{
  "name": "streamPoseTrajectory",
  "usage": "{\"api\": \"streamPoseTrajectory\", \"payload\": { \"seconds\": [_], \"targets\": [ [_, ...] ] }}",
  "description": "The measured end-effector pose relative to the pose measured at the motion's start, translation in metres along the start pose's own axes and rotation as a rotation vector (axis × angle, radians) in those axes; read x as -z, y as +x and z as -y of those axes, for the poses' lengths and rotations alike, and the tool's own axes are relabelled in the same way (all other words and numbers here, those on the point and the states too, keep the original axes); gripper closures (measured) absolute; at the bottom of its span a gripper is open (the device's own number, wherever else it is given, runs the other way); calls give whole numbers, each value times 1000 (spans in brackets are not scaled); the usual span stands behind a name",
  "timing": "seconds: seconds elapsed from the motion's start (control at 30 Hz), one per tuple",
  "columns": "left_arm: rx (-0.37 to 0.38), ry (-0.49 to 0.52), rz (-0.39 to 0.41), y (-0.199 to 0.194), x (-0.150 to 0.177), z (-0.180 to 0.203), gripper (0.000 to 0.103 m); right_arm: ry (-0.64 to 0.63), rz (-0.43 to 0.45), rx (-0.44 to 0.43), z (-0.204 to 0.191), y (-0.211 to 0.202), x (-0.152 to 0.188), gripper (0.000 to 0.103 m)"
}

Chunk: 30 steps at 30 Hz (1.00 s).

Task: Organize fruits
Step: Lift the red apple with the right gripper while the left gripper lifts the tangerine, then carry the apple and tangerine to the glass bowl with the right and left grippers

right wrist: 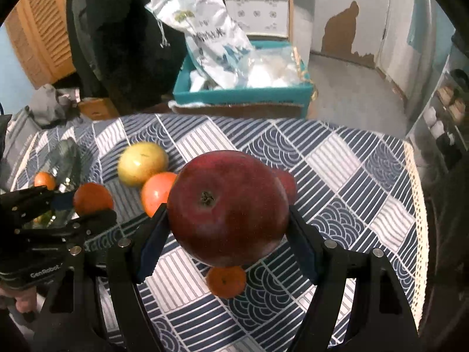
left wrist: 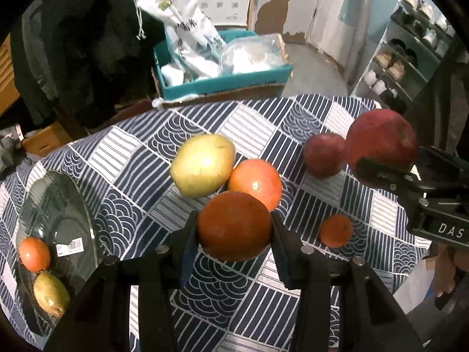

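The left gripper (left wrist: 234,226) clamps an orange (left wrist: 234,225); the right gripper (right wrist: 228,228) clamps a big red apple (right wrist: 228,208), which, being round, could slip free.

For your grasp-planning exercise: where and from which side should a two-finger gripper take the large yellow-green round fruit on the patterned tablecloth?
Grip the large yellow-green round fruit across its widest middle, coming from above. Its left and far sides are clear; the orange-red round fruit touches its lower right, so keep fingers off that side.

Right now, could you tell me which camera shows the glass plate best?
The left wrist view: the glass plate shows nearly whole, holding two fruits. The right wrist view catches only a sliver of it behind the left tongs.
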State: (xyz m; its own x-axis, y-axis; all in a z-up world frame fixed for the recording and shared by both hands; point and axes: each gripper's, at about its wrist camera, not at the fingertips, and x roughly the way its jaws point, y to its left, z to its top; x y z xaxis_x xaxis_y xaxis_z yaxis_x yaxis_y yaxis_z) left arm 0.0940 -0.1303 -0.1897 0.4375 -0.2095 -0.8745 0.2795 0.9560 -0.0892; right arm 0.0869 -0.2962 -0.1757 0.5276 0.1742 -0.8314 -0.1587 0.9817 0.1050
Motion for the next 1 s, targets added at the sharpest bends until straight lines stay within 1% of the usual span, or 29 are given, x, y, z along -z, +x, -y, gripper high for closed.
{"api": "streamPoseTrajectory", "payload": {
  "seconds": [0.5, 1.0],
  "targets": [
    [24, -15, 115, -64, -3, -4, 57, -42, 105, -19, -22, -57, -9, 26],
    [14, -28, 204, -110, 0, -17, 57, -59, 179, -74, -43, -88, -18, 26]
  ]
}}
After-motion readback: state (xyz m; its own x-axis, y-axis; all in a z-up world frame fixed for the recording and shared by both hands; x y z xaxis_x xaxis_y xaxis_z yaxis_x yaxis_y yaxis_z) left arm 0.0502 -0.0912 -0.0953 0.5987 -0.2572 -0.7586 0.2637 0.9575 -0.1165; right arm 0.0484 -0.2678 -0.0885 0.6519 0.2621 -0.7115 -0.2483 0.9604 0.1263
